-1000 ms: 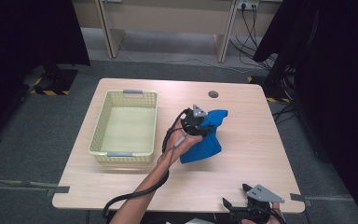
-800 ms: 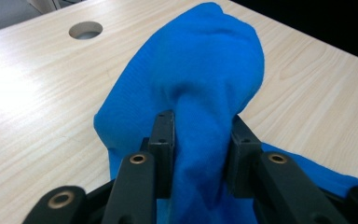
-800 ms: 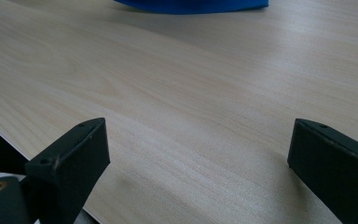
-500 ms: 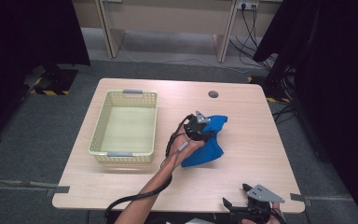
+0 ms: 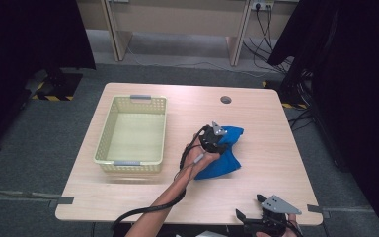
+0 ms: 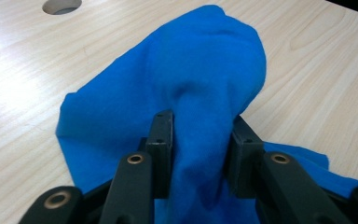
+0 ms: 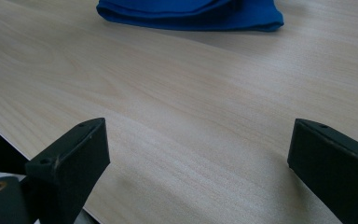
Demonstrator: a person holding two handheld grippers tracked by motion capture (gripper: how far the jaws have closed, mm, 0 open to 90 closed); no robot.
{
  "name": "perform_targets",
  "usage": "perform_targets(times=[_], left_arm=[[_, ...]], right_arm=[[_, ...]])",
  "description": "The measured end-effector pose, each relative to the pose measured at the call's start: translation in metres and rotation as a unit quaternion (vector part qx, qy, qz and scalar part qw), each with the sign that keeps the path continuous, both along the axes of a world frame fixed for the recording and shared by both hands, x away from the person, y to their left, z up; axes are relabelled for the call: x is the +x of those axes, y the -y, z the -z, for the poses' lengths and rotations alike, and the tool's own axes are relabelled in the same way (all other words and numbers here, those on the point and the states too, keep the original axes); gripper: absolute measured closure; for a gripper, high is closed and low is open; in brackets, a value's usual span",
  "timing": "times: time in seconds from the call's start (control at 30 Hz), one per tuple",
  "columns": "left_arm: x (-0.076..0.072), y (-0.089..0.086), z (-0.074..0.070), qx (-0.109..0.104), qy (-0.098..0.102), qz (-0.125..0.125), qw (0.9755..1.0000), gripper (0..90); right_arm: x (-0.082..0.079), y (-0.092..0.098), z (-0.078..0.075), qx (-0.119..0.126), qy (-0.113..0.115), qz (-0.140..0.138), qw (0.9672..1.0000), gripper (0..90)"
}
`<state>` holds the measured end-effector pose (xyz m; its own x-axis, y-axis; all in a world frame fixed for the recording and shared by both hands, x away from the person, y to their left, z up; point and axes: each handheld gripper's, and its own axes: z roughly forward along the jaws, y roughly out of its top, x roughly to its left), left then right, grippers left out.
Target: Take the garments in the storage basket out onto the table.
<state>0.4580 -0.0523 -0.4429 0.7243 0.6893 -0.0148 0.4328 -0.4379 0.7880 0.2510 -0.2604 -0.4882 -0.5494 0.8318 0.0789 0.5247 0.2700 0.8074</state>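
Right tongs (image 5: 265, 223): at the near edge of the counter (image 5: 276, 163), jaws wide apart with bare wood between them; idle, well short of the cloth.
Left tongs (image 6: 198, 140): clamped on a raised fold of the blue cloth (image 6: 186, 88); in the left gripper view the fabric bulges up between the two jaws and both press into it.
Blue cloth: on the counter, gathered under and ahead of the left tongs, well beyond the right tongs; its lower edge appears to rest on the wood.
Basket (image 5: 109, 140): to the left of the left tongs, apart from the cloth, nothing inside that I can see.
Done: the grasp on the cloth looks made.
Left: by my judgement, lifting the cloth and carrying it over to the basket, then letting go.
Hard to make out: the cloth's far part is hidden behind the raised fold; the right hand is cut off at the bottom of the high view; whether the cloth is off the wood anywhere I cannot tell.
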Motion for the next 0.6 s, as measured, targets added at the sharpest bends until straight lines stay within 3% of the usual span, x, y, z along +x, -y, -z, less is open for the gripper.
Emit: perform_targets(times=[0.3,0.6], left_arm=[[0.003,0.005,0.011,0.007,-0.011,-0.003,0.9999,64.7],[0.007,0.001,0.02,-0.005,-0.028,-0.012,0.9995,58.5]], right_arm=[[0.0,0.0,0.0,0.0,0.0,0.0,1.0,5.8],[0.0,0.0,0.0,0.001,0.0,0.0,1.0,5.8]])
